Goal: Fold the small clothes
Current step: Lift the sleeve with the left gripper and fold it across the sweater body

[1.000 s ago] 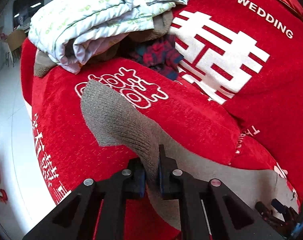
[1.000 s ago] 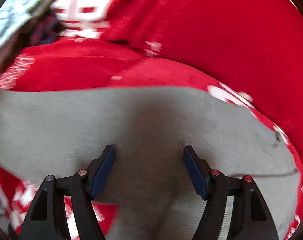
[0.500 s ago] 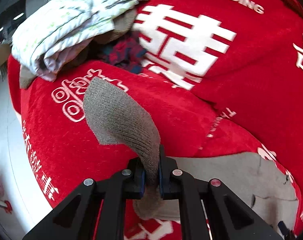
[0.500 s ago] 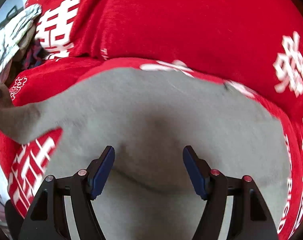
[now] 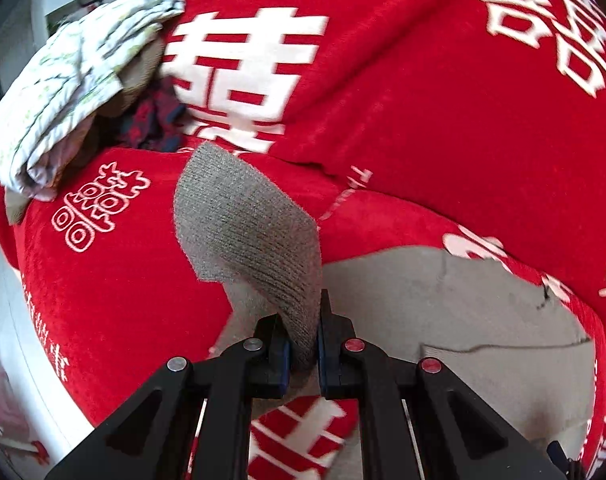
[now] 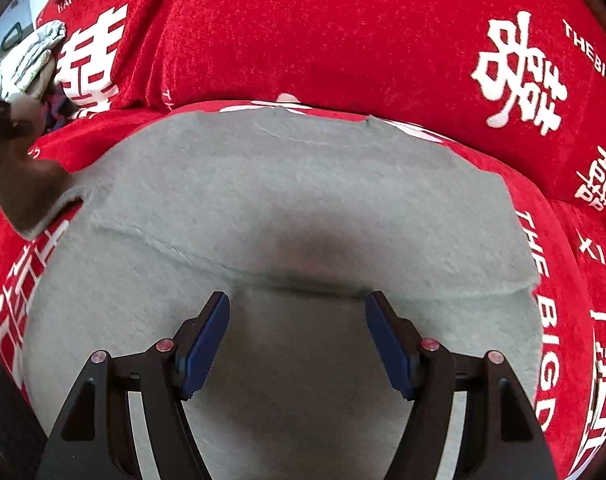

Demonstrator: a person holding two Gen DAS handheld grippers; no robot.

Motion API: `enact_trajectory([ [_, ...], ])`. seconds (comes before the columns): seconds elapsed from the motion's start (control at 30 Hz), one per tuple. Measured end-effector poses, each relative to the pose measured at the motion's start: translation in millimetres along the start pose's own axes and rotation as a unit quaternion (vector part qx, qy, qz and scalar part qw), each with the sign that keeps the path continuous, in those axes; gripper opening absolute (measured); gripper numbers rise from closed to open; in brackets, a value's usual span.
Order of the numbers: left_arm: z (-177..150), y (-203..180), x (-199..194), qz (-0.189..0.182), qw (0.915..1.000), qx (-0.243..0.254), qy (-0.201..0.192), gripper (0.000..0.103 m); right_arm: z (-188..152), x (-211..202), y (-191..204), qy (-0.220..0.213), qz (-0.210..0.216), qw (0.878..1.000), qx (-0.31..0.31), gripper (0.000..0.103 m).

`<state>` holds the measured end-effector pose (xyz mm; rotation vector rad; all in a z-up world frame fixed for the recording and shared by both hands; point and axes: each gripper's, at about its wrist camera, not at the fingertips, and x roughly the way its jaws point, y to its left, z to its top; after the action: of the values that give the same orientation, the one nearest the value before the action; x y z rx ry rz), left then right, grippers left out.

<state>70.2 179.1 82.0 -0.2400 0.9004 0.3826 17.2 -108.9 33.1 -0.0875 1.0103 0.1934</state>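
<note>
From my left wrist view I record a pile of other clothes (image 5: 75,80) at the far left of the red sofa cover (image 5: 423,128): a pale printed piece on top, a dark plaid piece beneath. The right wrist view shows that pile only as a small patch at its upper left edge, but it gives me what the left view lacks, namely the full spread of the grey garment (image 6: 303,184) lying flat on the seat, with a fold line running across it.

The left gripper (image 5: 303,350) is clamped on a knitted end of the grey garment, a ribbed flap that stands up out of the jaws and leans to the upper left. The rest of the garment lies on the seat to the right of the fingers.

The right gripper (image 6: 297,340) stands wide, blue pads apart, nothing between them; the garment lies beneath and ahead of the fingertips (I cannot tell whether the tips touch it).

The garment is grey-beige, soft-surfaced, with a small dark mark near its far edge.
</note>
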Motion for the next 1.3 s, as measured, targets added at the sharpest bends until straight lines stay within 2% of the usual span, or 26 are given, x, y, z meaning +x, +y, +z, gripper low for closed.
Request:
enact_trajectory([
  [0.67,-30.1,-125.7,-18.0,-0.018,0.9955,0.093,0.003,0.011,-25.9,-10.4,-68.3,-0.007,0.001,0.999,0.037,0.074],
  [1.0,-51.8,-198.7,-24.0,-0.032,0.9905,0.133,0.011,0.011,-35.6,-13.8,-61.2,-0.039,-0.007,0.999,0.010,0.076],
  [1.3,-70.2,-251.6,-40.2,-0.044,0.9821,0.183,-0.002,0.011,-39.6,-14.8,-58.1,-0.066,0.004,0.998,0.015,0.077],
])
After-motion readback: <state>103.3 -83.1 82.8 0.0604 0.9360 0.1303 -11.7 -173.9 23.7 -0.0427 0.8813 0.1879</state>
